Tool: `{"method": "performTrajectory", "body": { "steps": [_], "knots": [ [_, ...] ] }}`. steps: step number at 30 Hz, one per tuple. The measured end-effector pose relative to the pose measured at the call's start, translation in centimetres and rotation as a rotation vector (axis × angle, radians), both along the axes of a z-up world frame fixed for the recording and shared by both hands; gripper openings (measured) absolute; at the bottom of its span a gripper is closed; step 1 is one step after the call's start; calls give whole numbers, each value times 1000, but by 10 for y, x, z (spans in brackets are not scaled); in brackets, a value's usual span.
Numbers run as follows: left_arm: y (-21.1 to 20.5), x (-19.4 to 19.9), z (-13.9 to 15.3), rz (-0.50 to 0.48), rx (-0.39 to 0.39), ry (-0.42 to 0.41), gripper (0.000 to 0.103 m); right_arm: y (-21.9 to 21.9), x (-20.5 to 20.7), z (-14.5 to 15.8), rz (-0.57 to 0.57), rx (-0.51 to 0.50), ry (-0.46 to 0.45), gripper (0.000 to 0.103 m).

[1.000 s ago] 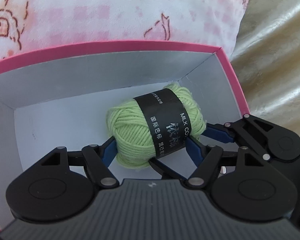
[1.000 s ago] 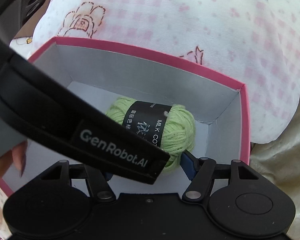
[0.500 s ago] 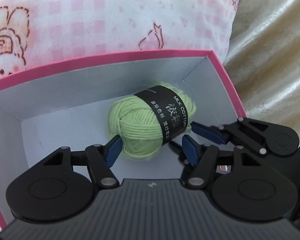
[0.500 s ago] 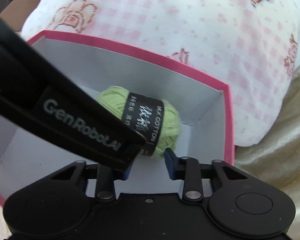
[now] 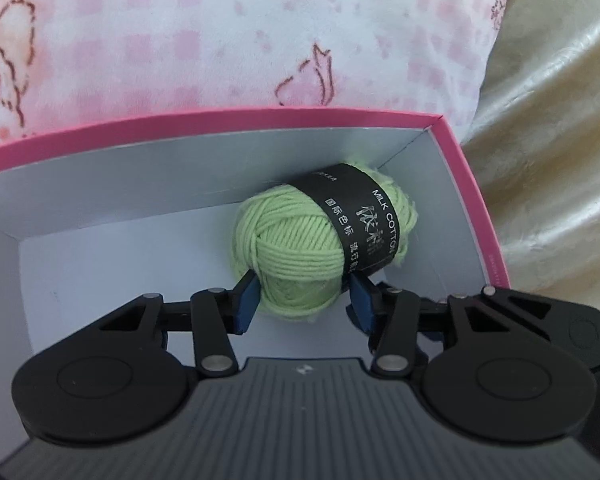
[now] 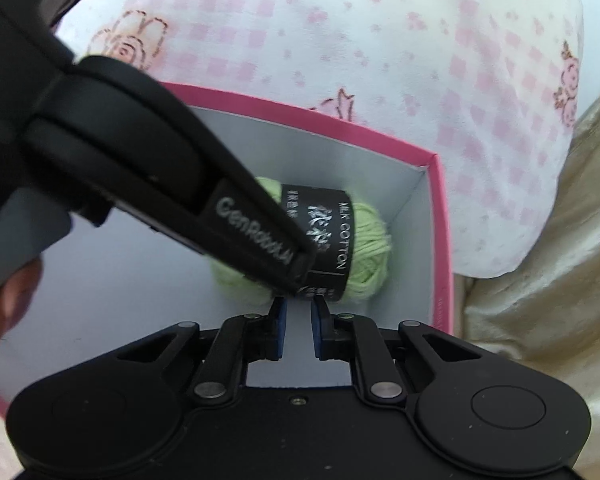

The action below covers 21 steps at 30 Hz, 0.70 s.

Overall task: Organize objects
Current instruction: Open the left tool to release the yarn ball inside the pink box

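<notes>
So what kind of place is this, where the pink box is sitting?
Probably a bedroom or living room at home: the pink-rimmed cardboard box with a green yarn ball rests against a pink checked plush pillow, beside shiny beige fabric, likely a bedspread or sofa cover.

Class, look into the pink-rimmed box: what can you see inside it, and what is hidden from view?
Inside the box lies one green yarn ball with a black label, near the far right corner. The left gripper reaches in, closing around it. The floor under the yarn and grippers is covered.
</notes>
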State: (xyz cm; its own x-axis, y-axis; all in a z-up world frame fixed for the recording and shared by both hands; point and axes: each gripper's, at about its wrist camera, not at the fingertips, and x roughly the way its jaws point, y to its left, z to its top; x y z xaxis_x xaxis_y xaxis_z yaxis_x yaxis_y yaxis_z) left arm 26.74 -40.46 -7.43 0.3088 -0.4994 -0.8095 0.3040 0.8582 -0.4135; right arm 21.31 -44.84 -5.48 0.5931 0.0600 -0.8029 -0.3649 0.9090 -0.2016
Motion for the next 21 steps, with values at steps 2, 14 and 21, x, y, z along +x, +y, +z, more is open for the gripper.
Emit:
{"method": "performTrajectory", "body": {
  "steps": [2, 14, 21],
  "knots": [
    [2, -1, 2, 7, 28, -1, 48, 1, -2, 1, 24, 32, 14, 15],
    [4, 2, -7, 23, -8, 23, 45, 2, 8, 1, -17, 54, 32, 17],
    [12, -18, 8, 2, 43, -9, 48, -7, -15, 9, -32, 145, 20, 18]
  ]
}}
